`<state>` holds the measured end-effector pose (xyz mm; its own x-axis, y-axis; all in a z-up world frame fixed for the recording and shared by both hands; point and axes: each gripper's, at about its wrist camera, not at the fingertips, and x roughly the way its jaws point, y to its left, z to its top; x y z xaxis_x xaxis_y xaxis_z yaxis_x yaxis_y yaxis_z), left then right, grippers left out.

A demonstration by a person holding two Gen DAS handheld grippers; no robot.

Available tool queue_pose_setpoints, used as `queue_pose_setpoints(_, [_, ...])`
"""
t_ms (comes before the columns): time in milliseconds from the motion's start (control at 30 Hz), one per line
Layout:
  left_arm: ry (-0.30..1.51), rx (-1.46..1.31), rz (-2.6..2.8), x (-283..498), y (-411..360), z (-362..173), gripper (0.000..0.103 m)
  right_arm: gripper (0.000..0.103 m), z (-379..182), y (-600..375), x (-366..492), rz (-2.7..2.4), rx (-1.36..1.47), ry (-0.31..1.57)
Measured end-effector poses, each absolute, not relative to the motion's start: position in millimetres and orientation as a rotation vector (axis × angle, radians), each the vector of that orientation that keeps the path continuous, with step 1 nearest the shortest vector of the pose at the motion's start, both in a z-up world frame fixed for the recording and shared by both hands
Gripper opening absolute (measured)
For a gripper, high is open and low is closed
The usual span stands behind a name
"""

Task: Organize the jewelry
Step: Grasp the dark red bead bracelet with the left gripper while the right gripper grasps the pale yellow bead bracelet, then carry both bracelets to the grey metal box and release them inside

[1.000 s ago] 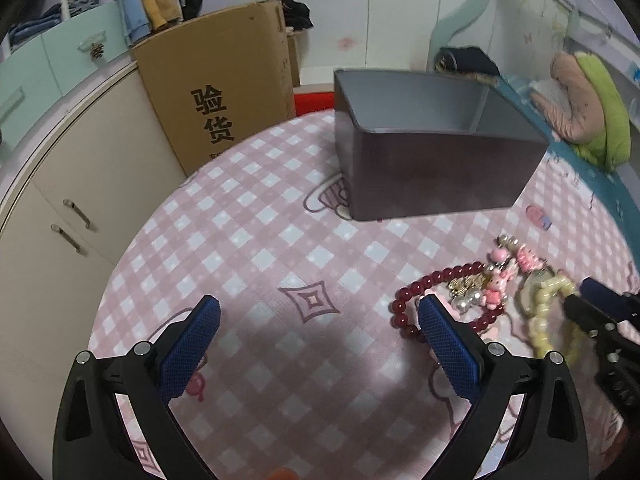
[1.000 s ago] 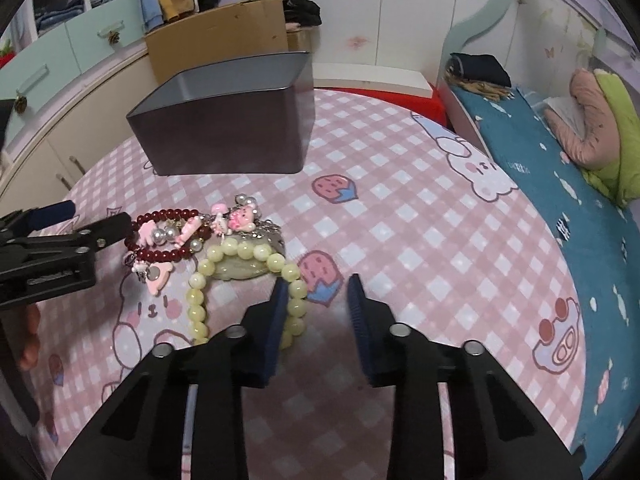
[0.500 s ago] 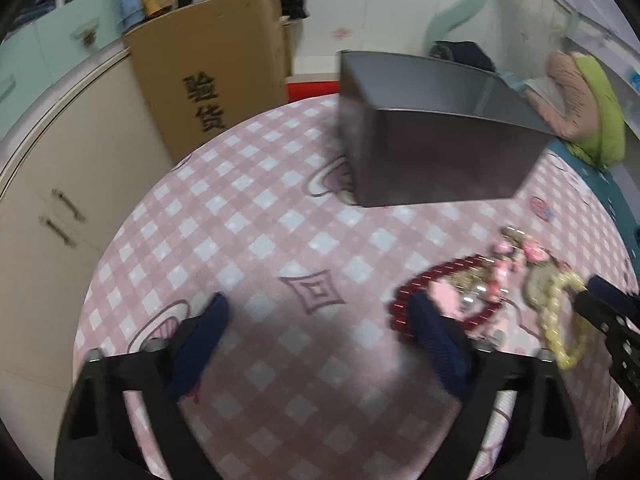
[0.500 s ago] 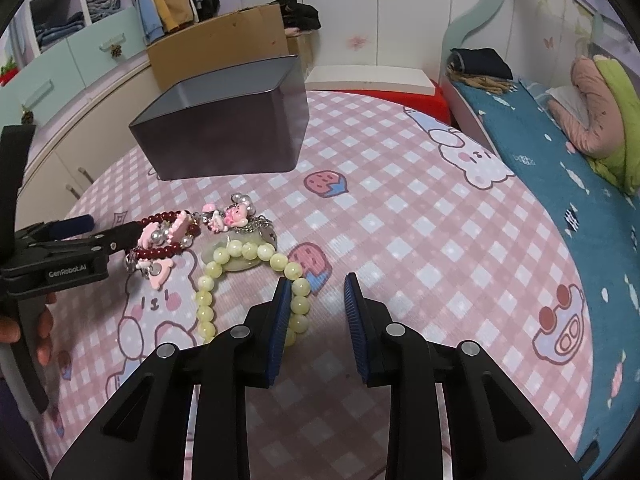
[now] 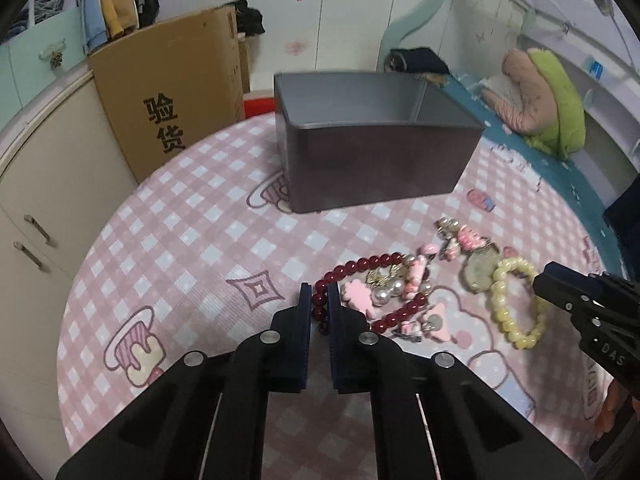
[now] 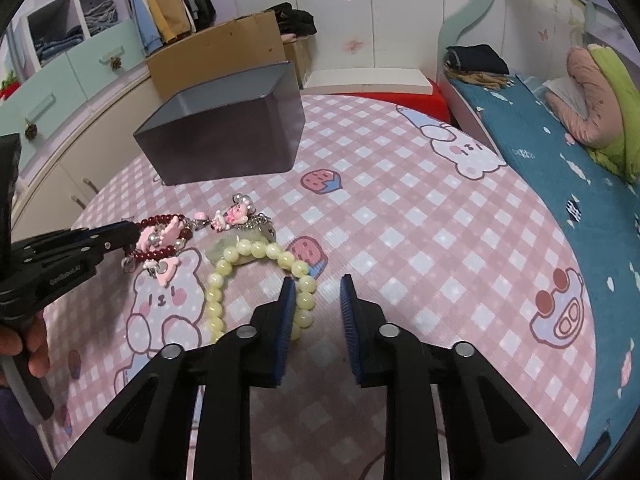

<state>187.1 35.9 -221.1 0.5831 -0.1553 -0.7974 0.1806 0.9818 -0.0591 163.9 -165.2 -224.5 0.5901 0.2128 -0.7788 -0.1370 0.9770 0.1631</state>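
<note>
Now – left tongs (image 5: 319, 299) clamp red bead bracelet (image 5: 360, 268) | right tongs (image 6: 317, 294) parted, holding nothing | grey box (image 5: 372, 144) – interior bare

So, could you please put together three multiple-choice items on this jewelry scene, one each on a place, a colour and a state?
1. Where does the grey box stand relative to the jewelry?
A. Beyond it on the table
B. On top of it
C. On the bed

2. What colour is the bead bracelet between the left gripper fingers?
A. Pale yellow
B. Dark red
C. Blue

3. How is the right gripper?
A. Shut on the box
B. Shut on a charm
C. Open, beside the yellow bracelet

Answers: 1 A, the box sits farther back on the pink checked cloth. 2 B, dark red beads lie between the closed fingers. 3 C, a clear gap shows between its fingers, nothing held.
</note>
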Motion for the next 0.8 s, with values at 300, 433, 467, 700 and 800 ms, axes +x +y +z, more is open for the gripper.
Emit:
queue_pose_setpoints(300, [0.826,-0.042,-0.321,162,29,-179,0.006,0.015,-203,-164,158,0.231,0.101,0.877])
queue_pose_setpoints(433, [0.810,-0.080,-0.379,153,30,-167,0.006,0.020,-207,-162,159,0.194,0.061,0.875])
queue_pose_setpoints(467, [0.807,-0.086,-0.387,151,31,-165,0.006,0.028,-209,-162,160,0.191,0.059,0.882])
queue_pose_setpoints(700, [0.771,-0.126,-0.442,138,43,-148,0.006,0.045,-216,-161,165,0.194,0.067,0.895])
queue_pose_setpoints(800, [0.763,-0.160,-0.472,135,45,-142,0.006,0.045,-210,-158,163,0.206,0.061,0.882])
